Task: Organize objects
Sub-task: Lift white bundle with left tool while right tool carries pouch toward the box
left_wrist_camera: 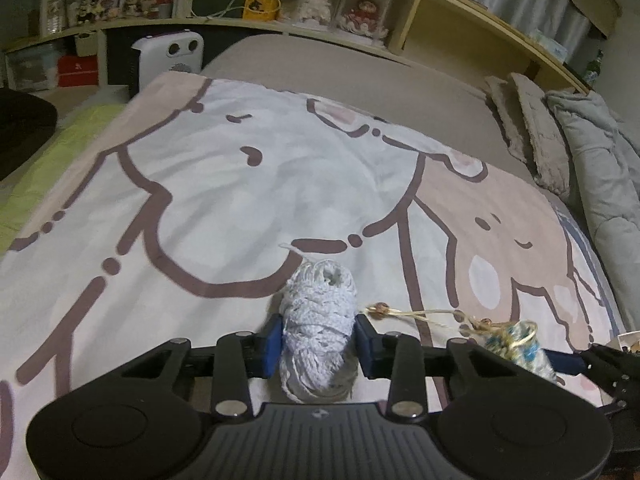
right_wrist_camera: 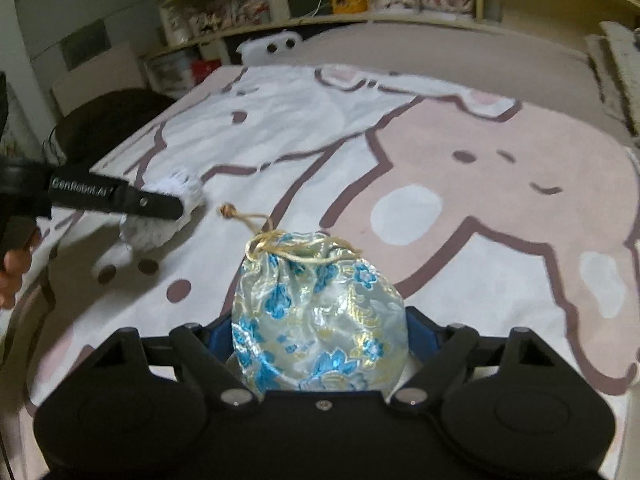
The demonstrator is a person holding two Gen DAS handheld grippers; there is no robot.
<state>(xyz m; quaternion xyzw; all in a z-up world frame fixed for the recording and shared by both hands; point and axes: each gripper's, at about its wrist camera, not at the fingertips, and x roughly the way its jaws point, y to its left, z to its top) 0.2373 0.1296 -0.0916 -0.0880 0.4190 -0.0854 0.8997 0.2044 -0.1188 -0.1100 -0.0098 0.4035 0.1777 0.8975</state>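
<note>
A skein of white yarn lies lengthwise between the blue pads of my left gripper, which press on its sides just above the cartoon blanket. My right gripper is shut on a shiny pale drawstring pouch with blue flowers. The pouch stands upright, and its gold cord and bead trail left on the blanket. From the right wrist view, the left gripper's finger crosses the yarn at the left. The pouch shows at the right of the left wrist view.
Both grippers are over a bed covered by the blanket. Shelves with dolls and boxes run along the back. A white heater stands below them. Pillows and a grey quilt lie at the right. A person's hand shows at far left.
</note>
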